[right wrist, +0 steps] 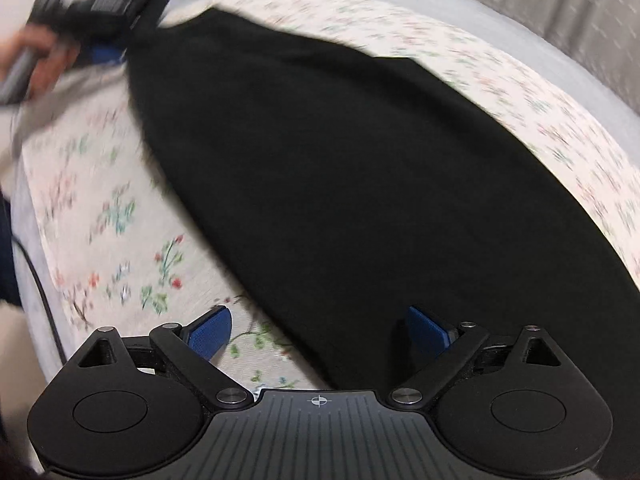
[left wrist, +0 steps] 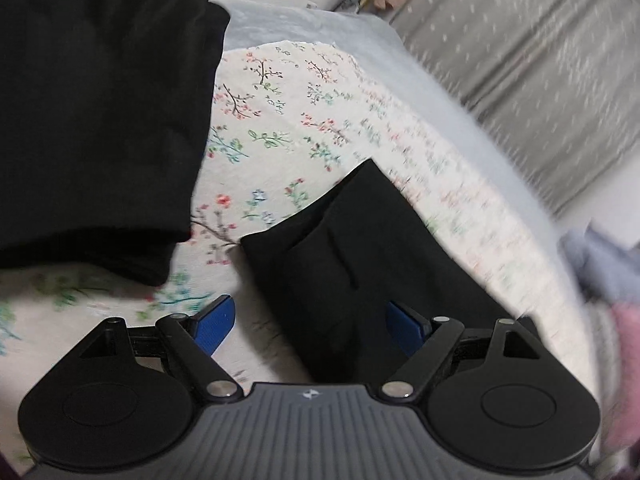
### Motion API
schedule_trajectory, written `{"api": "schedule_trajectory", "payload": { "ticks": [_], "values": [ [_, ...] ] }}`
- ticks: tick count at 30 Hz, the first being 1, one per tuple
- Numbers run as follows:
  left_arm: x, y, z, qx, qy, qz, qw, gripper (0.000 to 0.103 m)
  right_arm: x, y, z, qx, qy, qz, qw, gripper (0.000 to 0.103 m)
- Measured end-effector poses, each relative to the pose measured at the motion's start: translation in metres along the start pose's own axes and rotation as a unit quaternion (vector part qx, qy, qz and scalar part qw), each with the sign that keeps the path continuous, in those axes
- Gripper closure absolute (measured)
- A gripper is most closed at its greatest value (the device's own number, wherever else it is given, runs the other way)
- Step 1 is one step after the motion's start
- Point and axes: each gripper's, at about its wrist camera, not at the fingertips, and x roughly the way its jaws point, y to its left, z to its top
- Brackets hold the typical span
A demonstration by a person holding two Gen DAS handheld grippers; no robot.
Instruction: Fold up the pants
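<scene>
Black pants (right wrist: 360, 184) spread long and flat across the flowered sheet (right wrist: 104, 208) on the bed, narrow end (left wrist: 360, 264) lying between the fingers of the left gripper (left wrist: 308, 326), wider end under the right gripper (right wrist: 318, 334). Both grippers spread wide apart, clamped on nothing, pads clear of the cloth. Probably early on: laid out lengthwise, no cross fold visible yet, with a separate folded black garment (left wrist: 100, 112) lying beside on the sheet.

Black pants (right wrist: 360, 168) showing as matt soft cloth, floral sheet (left wrist: 288, 128) looking like thin printed fabric, gripper pads (right wrist: 210, 332) appearing ribbed blue rubber, linkages matt black plastic with shiny metal pins.
</scene>
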Motion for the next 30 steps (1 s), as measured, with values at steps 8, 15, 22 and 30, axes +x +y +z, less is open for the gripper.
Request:
{"api": "schedule_trajectory", "payload": {
  "ticks": [8,15,22,30],
  "values": [
    [0.01,-0.003,0.007,-0.007,-0.017,0.016,0.9997,0.073,0.001,0.024,0.002,-0.024,-0.027,-0.033,0.999,0.096],
    [-0.013,0.002,0.003,-0.004,-0.032,0.038,0.9988,0.077,-0.011,0.029,0.004,-0.024,-0.039,-0.038,0.998,0.099],
    [-0.013,-0.009,0.007,0.039,-0.03,0.063,0.9968,0.049,-0.001,0.028,0.003,-0.022,-0.019,-0.024,0.999,0.082],
    [-0.027,-0.025,0.037,0.051,-0.108,0.06,0.991,0.038,-0.058,-0.011,0.014,0.041,-0.12,0.082,0.989,0.025]
  ]
}}
